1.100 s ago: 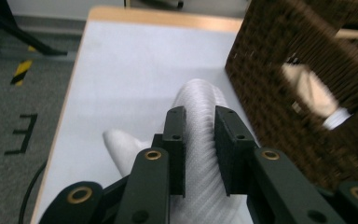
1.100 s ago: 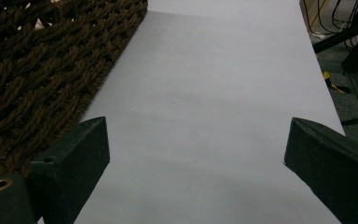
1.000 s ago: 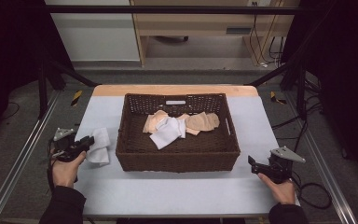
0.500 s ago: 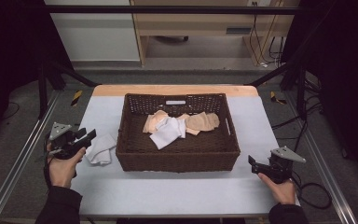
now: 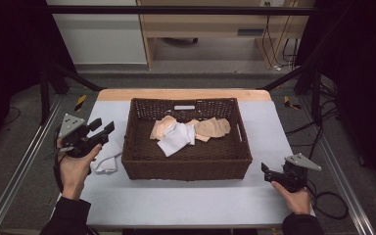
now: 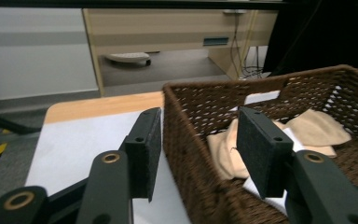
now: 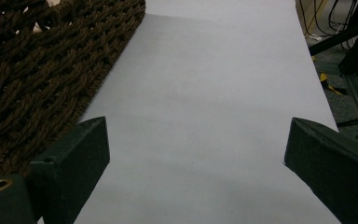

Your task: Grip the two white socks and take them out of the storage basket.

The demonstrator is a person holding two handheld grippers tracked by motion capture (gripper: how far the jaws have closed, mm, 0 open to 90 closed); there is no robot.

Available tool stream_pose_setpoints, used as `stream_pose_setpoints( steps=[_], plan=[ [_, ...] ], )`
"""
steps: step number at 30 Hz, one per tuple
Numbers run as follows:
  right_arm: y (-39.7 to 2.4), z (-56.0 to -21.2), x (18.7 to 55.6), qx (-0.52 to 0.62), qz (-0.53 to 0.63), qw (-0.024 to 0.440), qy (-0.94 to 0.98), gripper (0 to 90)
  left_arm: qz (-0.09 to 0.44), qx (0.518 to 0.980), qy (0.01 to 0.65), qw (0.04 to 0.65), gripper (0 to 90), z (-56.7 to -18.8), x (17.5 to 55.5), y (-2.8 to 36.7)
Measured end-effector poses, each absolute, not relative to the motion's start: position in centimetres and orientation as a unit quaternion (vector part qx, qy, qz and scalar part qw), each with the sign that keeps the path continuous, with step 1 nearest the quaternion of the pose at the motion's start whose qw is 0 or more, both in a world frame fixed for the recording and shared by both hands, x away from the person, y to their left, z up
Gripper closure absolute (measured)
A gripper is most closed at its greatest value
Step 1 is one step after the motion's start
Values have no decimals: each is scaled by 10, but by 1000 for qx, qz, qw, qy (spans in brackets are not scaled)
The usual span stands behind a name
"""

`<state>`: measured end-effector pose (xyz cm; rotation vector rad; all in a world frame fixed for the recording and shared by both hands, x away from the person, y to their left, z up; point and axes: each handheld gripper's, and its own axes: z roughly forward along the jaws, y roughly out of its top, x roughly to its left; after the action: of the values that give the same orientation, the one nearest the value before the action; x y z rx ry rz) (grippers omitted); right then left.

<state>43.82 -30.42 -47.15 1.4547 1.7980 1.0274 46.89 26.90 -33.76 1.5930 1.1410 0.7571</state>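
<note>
My left gripper (image 5: pixel 99 131) has its jaws apart with nothing between them; they have just been opening, and the white cloth (image 5: pixel 106 157) that was at them a moment ago now lies on the table (image 5: pixel 186 205), just below the gripper and touching the basket's (image 5: pixel 186 169) outer wall at nine o'clock. In the left gripper view the two black pads (image 6: pixel 142 151) frame the near corner of that basket, one pad over the white tabletop, the other over the wicker.

My right gripper (image 5: pixel 269 171) rests at four o'clock from the basket, jaws spread wide over bare tabletop, nothing gripped. Its own view shows the woven wall (image 7: pixel 37 70) off at ten o'clock and plain white surface ahead.

Moving outward: inside the basket I've got another white cloth (image 5: pixel 175 139) near the middle, with tan cloths (image 5: pixel 214 127) beside it running toward two o'clock. The basket sits centred on the table, toward twelve o'clock. My left hand (image 5: pixel 74 169) holds its gripper raised off the table.
</note>
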Motion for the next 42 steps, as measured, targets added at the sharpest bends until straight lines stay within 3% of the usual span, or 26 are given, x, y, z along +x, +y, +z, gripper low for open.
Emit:
stream_pose_setpoints(
  steps=[19, 42],
  plan=[
    [-305, -470, 438, 549, 390, 300, 676, 69, 302, 689, 413, 513, 456, -311, 508, 159],
    [-304, -471, 439, 548, 392, 300, 675, 78, 279, 734, 410, 464, 399, -370, 571, 96]
  ],
)
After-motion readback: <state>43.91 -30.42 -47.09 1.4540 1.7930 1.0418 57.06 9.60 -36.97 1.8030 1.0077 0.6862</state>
